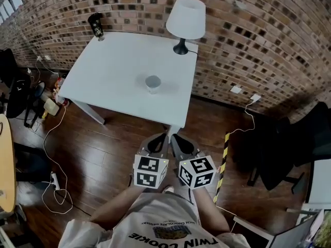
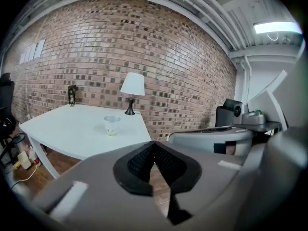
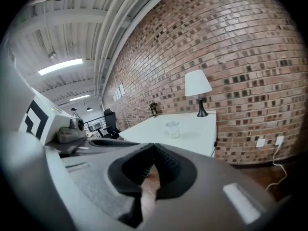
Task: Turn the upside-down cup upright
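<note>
A small clear plastic cup [image 1: 152, 83] stands on the white table [image 1: 114, 71], right of its middle, with its wider end up. It also shows as the cup [image 2: 111, 125] in the left gripper view and the cup [image 3: 172, 129] in the right gripper view. Both grippers hang side by side over the wooden floor, short of the table's near corner and close to the person's body. My left gripper [image 1: 159, 138] is shut with nothing in it, its pads meeting at the tip [image 2: 154, 146]. My right gripper [image 1: 178, 138] is likewise shut and empty [image 3: 154, 148].
A white-shaded lamp [image 1: 185, 19] stands at the table's far right edge by the brick wall. A dark tumbler [image 1: 95, 25] sits on the far left corner. A black chair [image 1: 300, 143] is to the right, with a yellow-black striped strip [image 1: 223, 161] and cables [image 1: 51, 154] on the floor.
</note>
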